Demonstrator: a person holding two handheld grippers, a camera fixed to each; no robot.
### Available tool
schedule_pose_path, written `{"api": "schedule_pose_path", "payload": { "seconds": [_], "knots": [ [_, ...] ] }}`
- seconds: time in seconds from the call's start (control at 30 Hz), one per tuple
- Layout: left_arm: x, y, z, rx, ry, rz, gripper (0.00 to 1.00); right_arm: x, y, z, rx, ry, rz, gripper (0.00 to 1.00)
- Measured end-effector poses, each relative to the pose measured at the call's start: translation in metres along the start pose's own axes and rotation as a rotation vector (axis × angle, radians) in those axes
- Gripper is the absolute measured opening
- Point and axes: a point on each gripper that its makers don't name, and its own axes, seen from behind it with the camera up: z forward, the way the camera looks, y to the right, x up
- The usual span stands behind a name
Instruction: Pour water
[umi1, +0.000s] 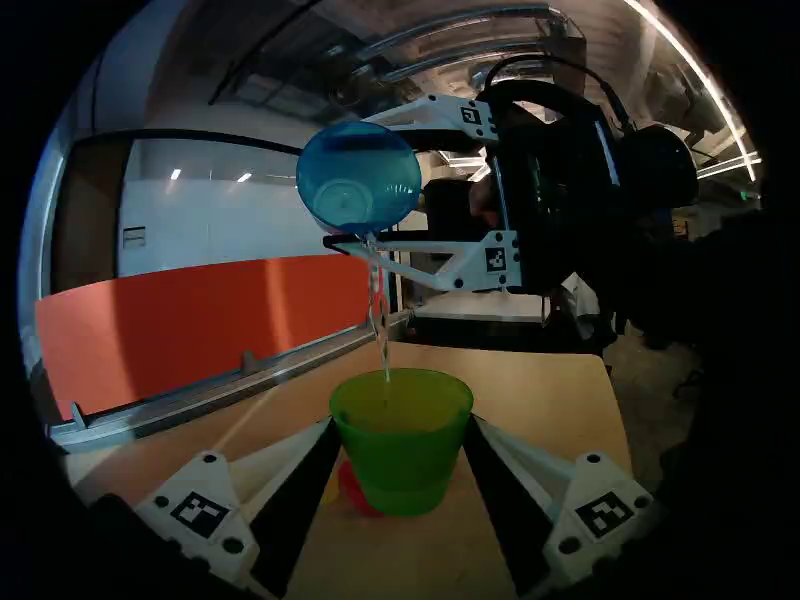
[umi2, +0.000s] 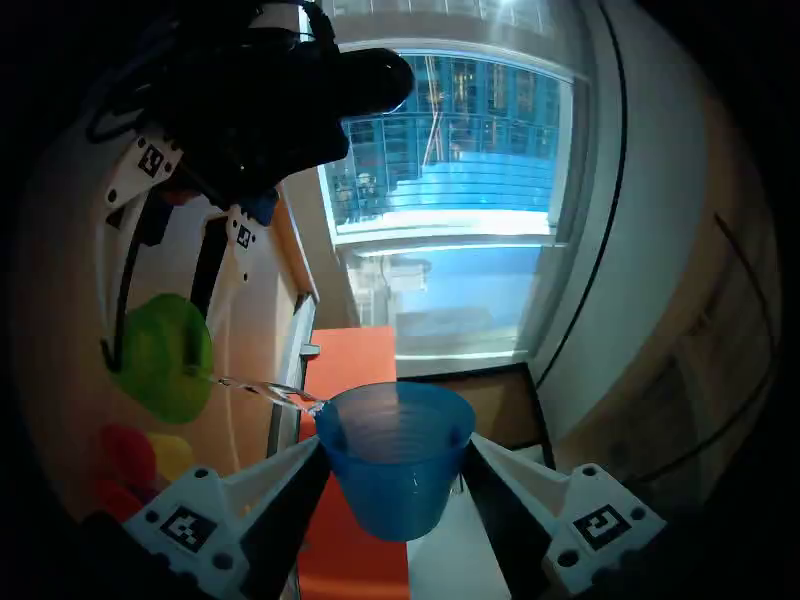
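Left gripper view: blue cup (umi1: 358, 178) pours water (umi1: 378, 310) inside green cup (umi1: 402, 440)

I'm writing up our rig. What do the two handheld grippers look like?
Both match. The left gripper and right gripper each have two white, tapering fingers with black inner strips and a square black-and-white marker near each finger's base. Seen from the left gripper view, the right one has a bulky black body with black cables looping over it.

Holds left gripper (umi1: 400, 475) low and level, fingers (umi1: 285, 480) pressing the green cup (umi1: 402, 440); holds right gripper (umi2: 395, 490) higher, rolled sideways, fingers (umi2: 265, 490) pressing the blue cup (umi2: 395, 465).
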Motion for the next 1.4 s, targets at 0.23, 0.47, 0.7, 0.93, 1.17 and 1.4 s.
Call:
{"api": "schedule_pose_path", "payload": {
  "seconds": [0.23, 0.47, 0.7, 0.93, 1.17, 1.4],
  "knots": [
    [0.001, -0.001, 0.001, 0.003, 0.003, -0.001, 0.84, 0.007, 0.003, 0.0, -0.009, 0.006, -0.036, 0.87],
    [0.002, -0.002, 0.003, 0.004, 0.006, -0.001, 0.84, 0.014, 0.004, -0.001, -0.013, 0.007, -0.08, 0.87],
    [0.004, -0.002, 0.003, 0.007, 0.01, -0.001, 0.84, 0.021, 0.003, -0.002, -0.017, 0.011, -0.127, 0.87],
    [0.006, -0.004, 0.004, 0.008, 0.017, -0.005, 0.84, 0.027, -0.001, -0.001, -0.016, 0.012, -0.171, 0.87],
    [0.007, -0.005, 0.005, 0.012, 0.018, -0.005, 0.84, 0.025, 0.0, -0.001, -0.012, 0.014, -0.147, 0.87],
    [0.007, -0.006, 0.003, 0.015, 0.019, -0.002, 0.84, 0.012, 0.002, -0.002, -0.012, 0.0, -0.025, 0.87]
  ]
}}
